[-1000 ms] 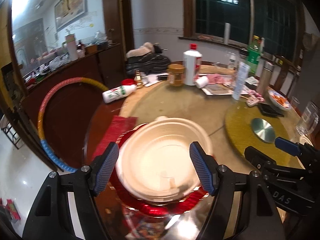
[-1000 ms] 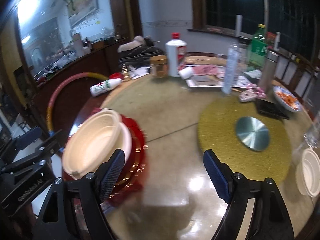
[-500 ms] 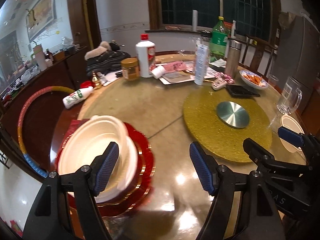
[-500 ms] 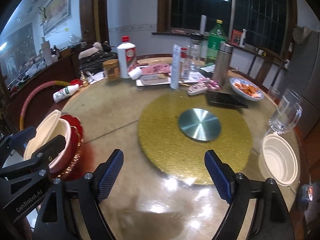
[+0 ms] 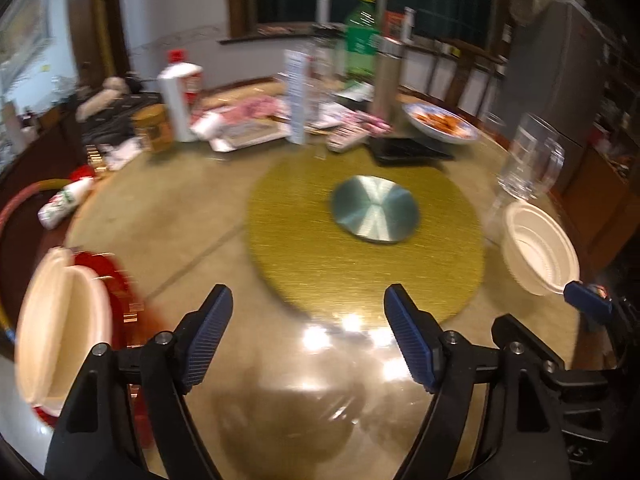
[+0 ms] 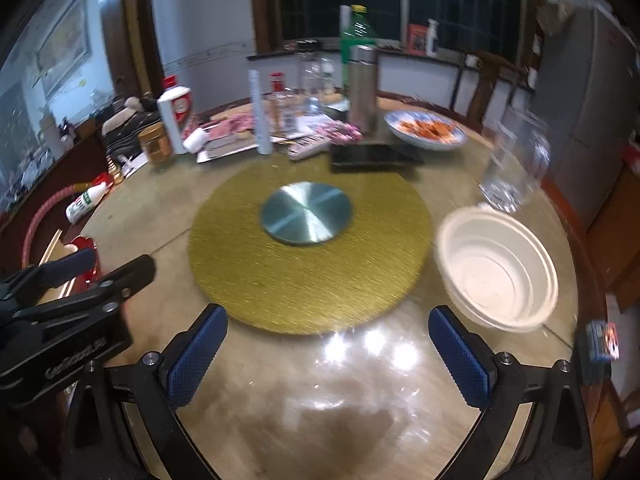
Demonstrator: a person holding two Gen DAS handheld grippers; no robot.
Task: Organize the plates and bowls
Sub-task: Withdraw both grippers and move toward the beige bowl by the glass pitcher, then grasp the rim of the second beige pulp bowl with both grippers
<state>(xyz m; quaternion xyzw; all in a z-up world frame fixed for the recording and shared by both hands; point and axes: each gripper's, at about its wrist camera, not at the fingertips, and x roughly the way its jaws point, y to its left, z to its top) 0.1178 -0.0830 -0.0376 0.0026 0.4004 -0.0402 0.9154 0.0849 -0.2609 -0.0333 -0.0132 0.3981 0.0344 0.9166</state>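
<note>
Jaws of the left gripper [image 5: 308, 340] are opening over the bare glossy surface [image 5: 280, 380] with nothing between them; a stack of white bowls [image 5: 60, 328] on a red plate [image 5: 108, 276] sits left of them, mouth up. Jaws of the right gripper [image 6: 324, 356] are also opening, spread wide and empty. A single white bowl [image 6: 496, 272] stands upright just beyond and right of its right jaw, near a glass mug [image 6: 516, 164].
</note>
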